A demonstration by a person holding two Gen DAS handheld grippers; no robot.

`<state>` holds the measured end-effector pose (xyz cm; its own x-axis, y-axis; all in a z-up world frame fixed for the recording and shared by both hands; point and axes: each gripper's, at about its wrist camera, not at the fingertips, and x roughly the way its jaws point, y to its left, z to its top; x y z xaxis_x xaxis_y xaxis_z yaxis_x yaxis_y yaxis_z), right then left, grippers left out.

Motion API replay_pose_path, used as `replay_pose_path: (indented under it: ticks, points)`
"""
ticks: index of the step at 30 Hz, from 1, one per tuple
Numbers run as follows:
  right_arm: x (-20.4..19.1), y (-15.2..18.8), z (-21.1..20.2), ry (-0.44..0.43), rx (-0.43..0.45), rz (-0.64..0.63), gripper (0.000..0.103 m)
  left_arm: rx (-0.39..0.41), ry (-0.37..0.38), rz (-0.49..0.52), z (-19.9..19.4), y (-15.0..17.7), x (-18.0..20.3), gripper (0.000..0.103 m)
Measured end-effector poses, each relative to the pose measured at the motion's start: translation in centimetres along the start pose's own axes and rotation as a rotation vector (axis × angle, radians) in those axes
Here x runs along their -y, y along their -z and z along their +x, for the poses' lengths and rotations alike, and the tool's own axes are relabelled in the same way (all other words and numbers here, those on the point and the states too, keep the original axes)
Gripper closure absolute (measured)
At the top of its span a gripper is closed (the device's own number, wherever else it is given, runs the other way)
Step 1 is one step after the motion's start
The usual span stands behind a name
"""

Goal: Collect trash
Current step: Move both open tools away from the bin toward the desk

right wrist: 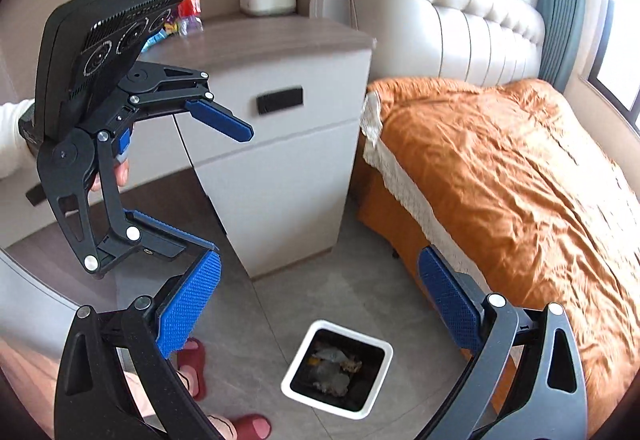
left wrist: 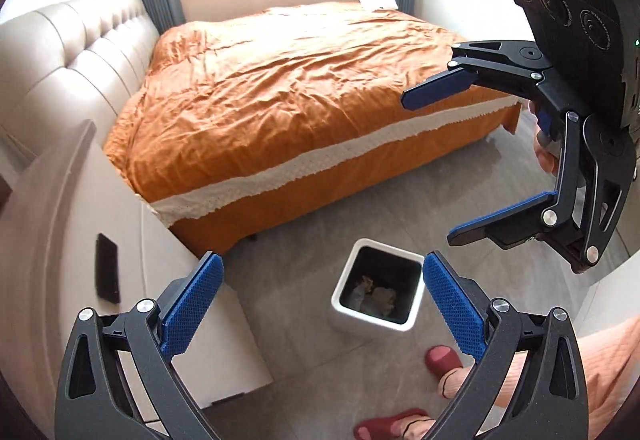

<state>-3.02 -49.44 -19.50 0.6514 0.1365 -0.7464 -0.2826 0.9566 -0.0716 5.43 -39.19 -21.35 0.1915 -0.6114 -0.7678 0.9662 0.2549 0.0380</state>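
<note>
Sitting on the grey tile floor below and between my fingers: one white square trash bin (left wrist: 377, 290), black inside, with crumpled paper trash (left wrist: 374, 296) lying at its bottom. Left gripper (left wrist: 323, 310): blue pads spread wide, nothing between them, bin framed in the gap. Right gripper (right wrist: 318, 304): pads likewise spread wide and empty, bin just below the gap and slightly toward the right finger. Each gripper appears in the other's view, held up off the floor with its fingers apart; a hand can be seen behind each handle. Below my left fingers: two feet in red slippers (left wrist: 442, 360) on the tile, just beside the bin. Beyond the left finger of each gripper: a pale nightstand (right wrist: 280, 144) with a dark recessed handle and a brown top carrying a cream box and some colourful packets, partly hidden. Ahead of the left gripper and beyond the right finger of the right one: a bed with a rumpled orange cover (left wrist: 304, 88) and white lace trim, a padded cream headboard (right wrist: 472, 24), a window with blue-grey curtains behind.
</note>
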Motion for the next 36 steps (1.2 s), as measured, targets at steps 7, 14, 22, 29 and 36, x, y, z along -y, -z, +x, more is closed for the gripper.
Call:
replay_pose_path:
  ticks: [7, 14, 22, 29, 36]
  points:
    - [-3.8, -6.5, -0.9, -0.037, 0.084, -0.036, 0.004, 0.054, -0.098, -0.071, -6.3, 0.6, -3.4, 0.005]
    - [-8.0, -11.8, 0.1, -0.095, 0.145, -0.087, 0.004, 0.079, -0.187, -0.13, -11.7, 3.1, -7.0, 0.005]
    - [-12.2, -16.5, 1.7, -0.128, 0.177, -0.138, 0.004, 0.097, -0.277, -0.194, -16.8, 6.4, -11.5, 0.005]
    - [-15.8, -20.1, 3.2, -0.154, 0.204, -0.169, 0.004, 0.109, -0.359, -0.262, -20.6, 9.2, -14.6, 0.005]
    - [-18.5, -23.5, 4.7, -0.196, 0.236, -0.223, 0.004, 0.128, -0.449, -0.359, -24.3, 12.2, -17.5, 0.005]
